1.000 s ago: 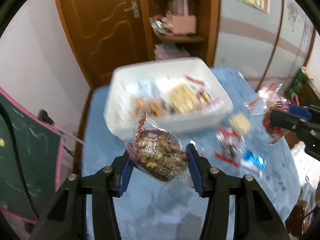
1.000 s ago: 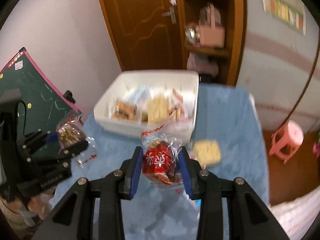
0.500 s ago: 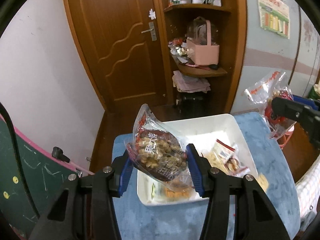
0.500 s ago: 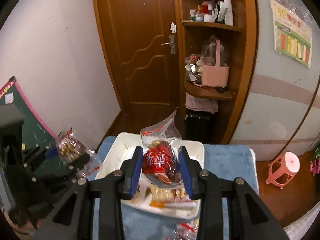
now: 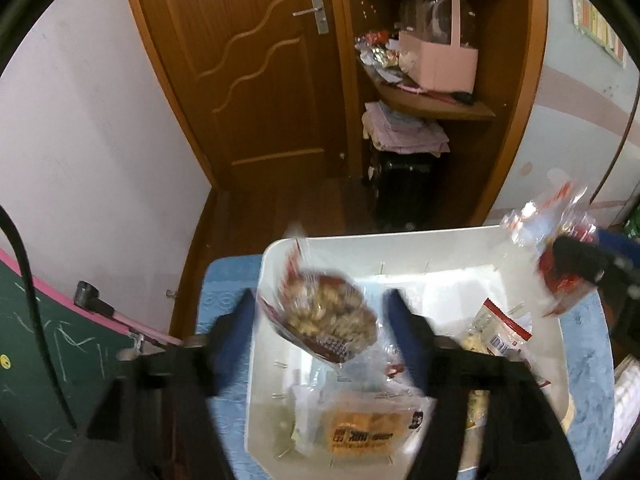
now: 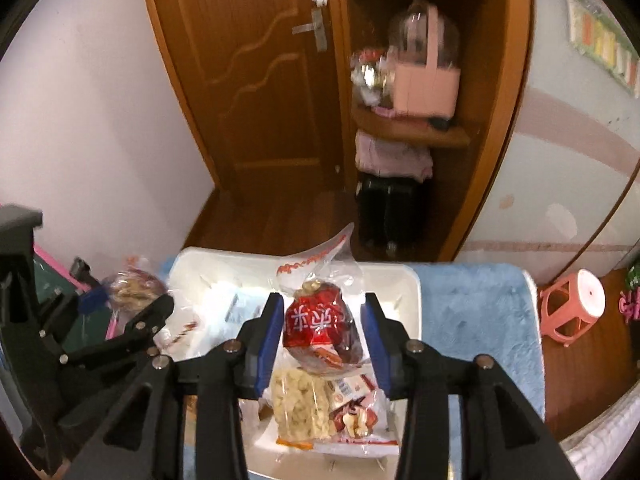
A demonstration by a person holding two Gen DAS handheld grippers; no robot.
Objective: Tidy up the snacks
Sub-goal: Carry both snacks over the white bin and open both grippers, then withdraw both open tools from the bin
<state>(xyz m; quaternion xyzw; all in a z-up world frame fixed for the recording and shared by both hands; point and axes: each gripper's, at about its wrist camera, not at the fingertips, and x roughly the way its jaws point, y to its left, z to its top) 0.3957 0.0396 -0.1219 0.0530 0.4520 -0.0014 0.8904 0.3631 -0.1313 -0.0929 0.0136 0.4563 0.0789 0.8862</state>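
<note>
The white rectangular plastic bin [image 5: 532, 276] sits on a blue fuzzy cloth-covered table [image 6: 476, 300], and everything here is placed against that bin. Above the bin's left part, the left gripper [image 5: 320, 320] has its blue-padded jaws spread wide; the clear bag of brown nuts with a dark red label [image 5: 320, 316] sits between them, blurred, touching neither pad as far as can be told, so it looks loose in the air over the bin. Above the bin's near middle, the right gripper [image 6: 323, 334] has its jaws parted a little wider than the clear bag with a red printed label [image 6: 318, 326] between them; a gap shows on both sides of it, so whether the pads grip the bag cannot be told. Inside the bin, under that bag, lie a clear packet of pale nuts [image 6: 298, 408] and a red-and-white snack packet [image 6: 354, 404]; an orange-labelled packet [image 5: 366, 430] lies at the bin's near edge. Beyond the bin stand a brown wooden door [image 5: 248, 60] and a wooden shelf with a pink handled basket [image 5: 438, 60]; to the bin's right, on the floor, is a pink plastic stool [image 6: 572, 306]
</note>
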